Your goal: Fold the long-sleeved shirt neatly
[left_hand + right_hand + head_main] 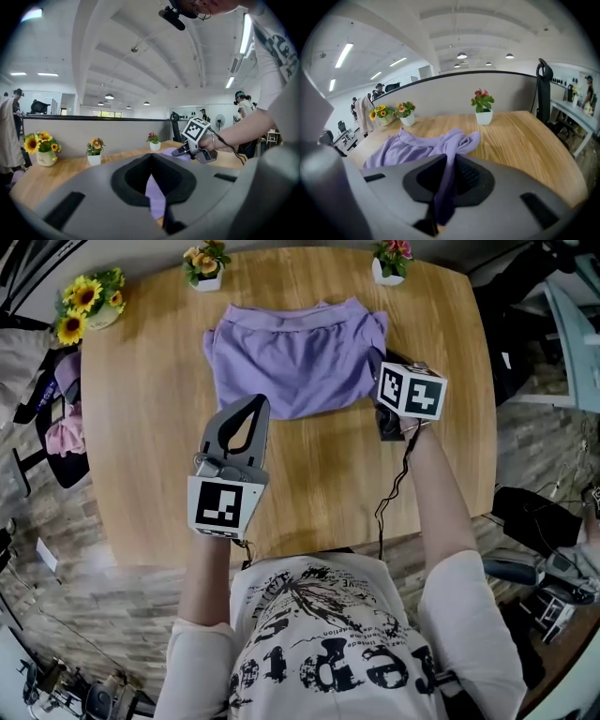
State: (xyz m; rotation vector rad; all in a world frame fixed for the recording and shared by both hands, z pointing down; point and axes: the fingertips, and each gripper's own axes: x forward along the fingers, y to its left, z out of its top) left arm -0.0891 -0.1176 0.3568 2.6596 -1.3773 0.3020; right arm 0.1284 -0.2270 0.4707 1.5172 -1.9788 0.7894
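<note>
A purple long-sleeved shirt (291, 357) lies bunched on the far half of the wooden table (319, 493). My left gripper (253, 401) meets the shirt's near edge; in the left gripper view its jaws (151, 157) are shut with a strip of purple cloth (154, 197) between them. My right gripper (380, 390) is at the shirt's right edge, largely under its marker cube. In the right gripper view its jaws (449, 159) pinch a fold of the shirt (417, 147), which trails down between them. The right gripper (176, 152) also shows in the left gripper view.
Three flower pots stand along the table's far edge: sunflowers (89, 301), a small yellow one (206, 266) and a pink one (392, 261). A black cable (394, 488) runs from the right gripper toward me. Clothes hang on a chair (56, 418) at the left.
</note>
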